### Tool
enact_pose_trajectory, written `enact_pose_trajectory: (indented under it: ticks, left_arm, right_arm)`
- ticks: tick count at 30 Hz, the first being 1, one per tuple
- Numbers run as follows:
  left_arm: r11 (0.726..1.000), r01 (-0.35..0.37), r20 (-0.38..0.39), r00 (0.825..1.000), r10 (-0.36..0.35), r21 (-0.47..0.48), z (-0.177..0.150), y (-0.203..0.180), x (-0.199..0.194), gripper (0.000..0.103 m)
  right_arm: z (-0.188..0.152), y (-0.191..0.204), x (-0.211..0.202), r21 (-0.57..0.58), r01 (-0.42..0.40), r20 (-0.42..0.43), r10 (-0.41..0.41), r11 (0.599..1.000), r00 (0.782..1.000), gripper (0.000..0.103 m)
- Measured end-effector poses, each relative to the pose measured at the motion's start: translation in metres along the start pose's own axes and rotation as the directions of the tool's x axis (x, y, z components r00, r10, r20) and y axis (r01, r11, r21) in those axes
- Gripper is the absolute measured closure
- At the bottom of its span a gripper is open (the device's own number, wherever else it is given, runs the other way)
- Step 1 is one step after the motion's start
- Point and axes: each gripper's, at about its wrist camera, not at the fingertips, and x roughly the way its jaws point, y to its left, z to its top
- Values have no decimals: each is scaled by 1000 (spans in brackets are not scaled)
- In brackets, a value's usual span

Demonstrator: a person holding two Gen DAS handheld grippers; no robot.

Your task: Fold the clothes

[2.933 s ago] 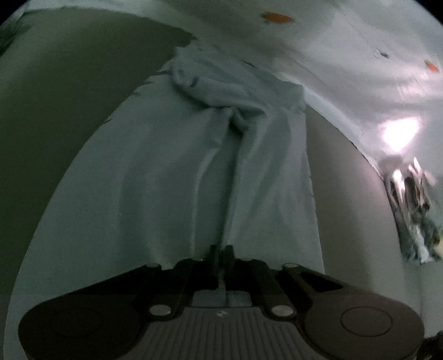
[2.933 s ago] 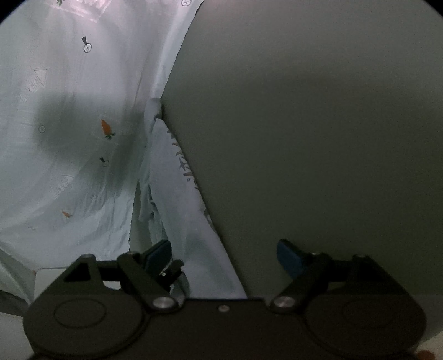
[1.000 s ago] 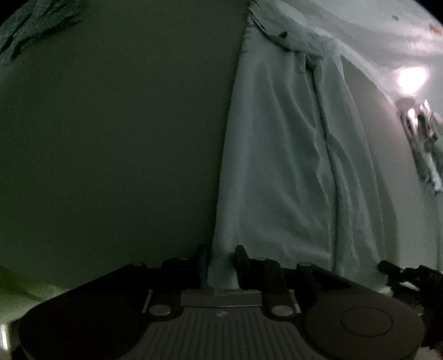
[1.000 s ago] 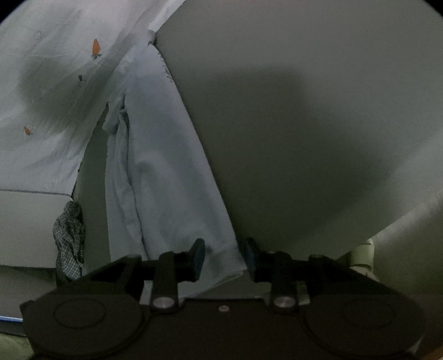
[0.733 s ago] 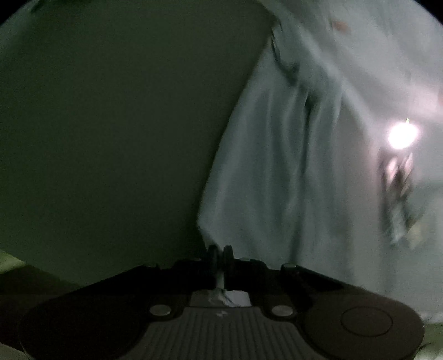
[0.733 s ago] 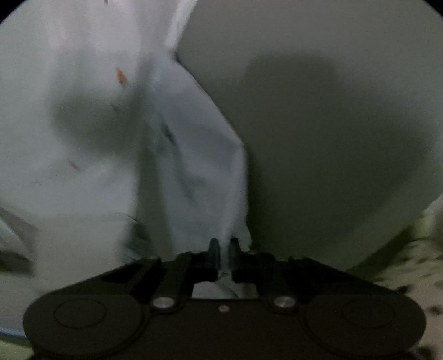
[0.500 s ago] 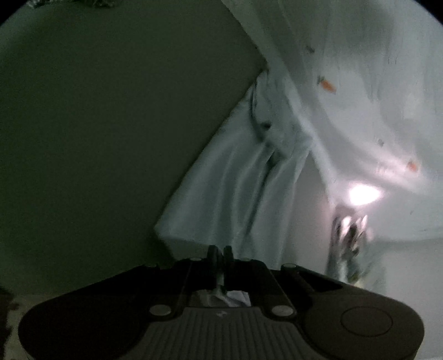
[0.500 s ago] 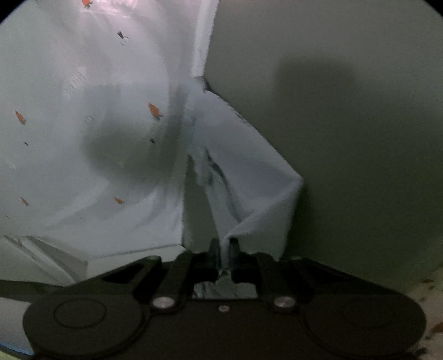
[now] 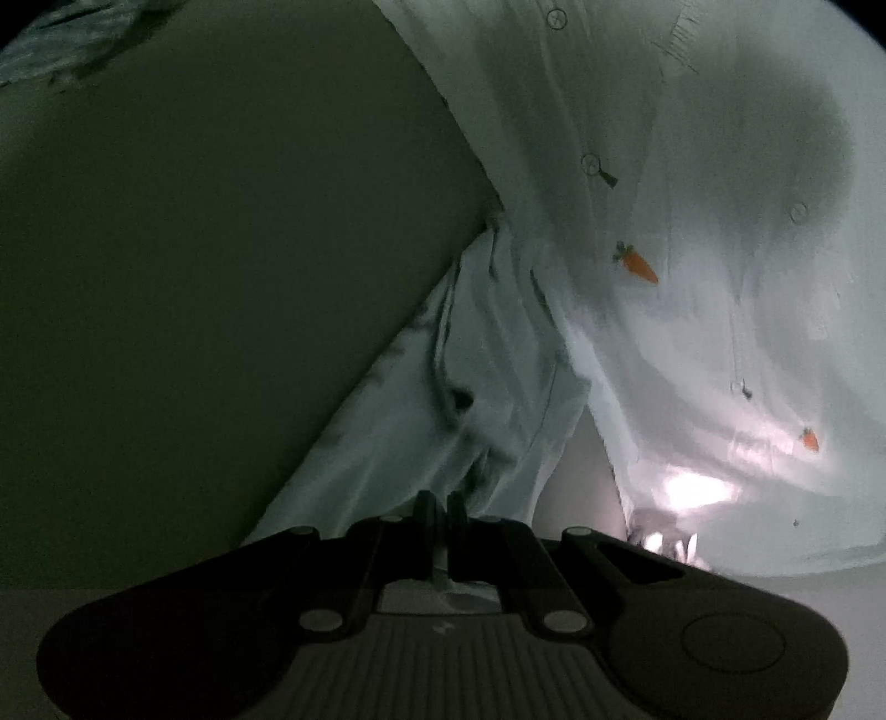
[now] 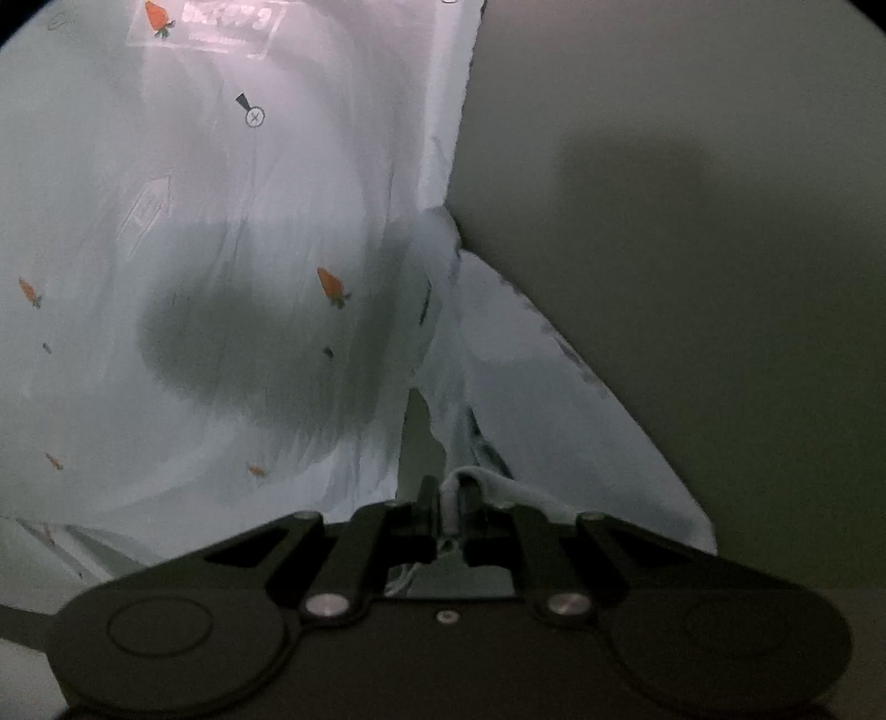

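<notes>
A pale blue garment (image 9: 443,387) lies on a dull green surface (image 9: 210,266), its far end against a carrot-printed sheet. In the left wrist view my left gripper (image 9: 441,501) is shut on the garment's near edge, with the cloth rising in folds away from the fingers. The right wrist view shows the same garment (image 10: 531,382) doubled back on itself. My right gripper (image 10: 453,493) is shut on its rolled hem, which bulges between the fingertips. The light is dim in both views.
A pale sheet printed with small orange carrots (image 9: 692,232) covers the area beyond the garment, and it appears again as the carrot sheet (image 10: 210,266) in the right wrist view. A crumpled patterned cloth (image 9: 72,39) sits at the far left. A bright glare (image 9: 695,490) marks the sheet's lower edge.
Both grippers went from apart around the garment's edge to shut on it. They then carried the cloth toward the carrot sheet, so the flat garment is now bunched and folded over.
</notes>
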Motion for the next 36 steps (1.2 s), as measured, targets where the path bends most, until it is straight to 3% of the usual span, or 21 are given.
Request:
enact_pose_trajectory:
  ticks: [5,6,7,10,12,14,19,21,22,26,32,36]
  left_arm:
    - [998,-47,9,999,46,36,44,-13,57,98]
    - [996,-73,19,997,73,41,52,-13,70,97]
    - [993,-103,35,994,101,57,60,-15,80,97]
    - [973,-187,67,981,180,135,85,-23,104,76]
    - [962,-205,76,978,194,180,94,-25,108,68]
    - [953,-220,85,975,206,209,93,-23,103,57]
    - [930,-262,54,965,257,259,68,-12,82,37]
    - [922,-285,36,958,286,261,54,-7,72,37]
    - [924,-290,30,956,292,248,46,-3,65,36]
    - [961,-237,12,971,237,142,10,17,33,26]
    - [968,-228,-18,973,232,106,-36,37,3,25]
    - [982,-183,-38,982,184,39,-54,54,-3,25]
  right_arm:
    - [56,2,56,5,60,18,-60,998,998,92]
    - [67,0,68,9,86,23,-86,996,996,87]
    - [78,-2,79,18,117,30,-117,993,993,73]
    - [99,-4,100,33,177,62,-179,984,982,50]
    - [106,-2,104,14,189,83,-189,982,978,44]
    - [106,2,100,-29,224,95,-220,974,971,44]
    - [90,1,77,-91,301,87,-294,949,952,30]
    - [78,-2,66,-98,316,81,-309,944,948,25]
    - [70,-4,59,-99,331,88,-323,939,942,16]
    - [39,-11,31,-79,368,112,-358,927,927,14]
    - [8,-38,-4,25,332,56,-333,943,941,14]
    - [-7,-55,-10,119,261,36,-267,958,963,14]
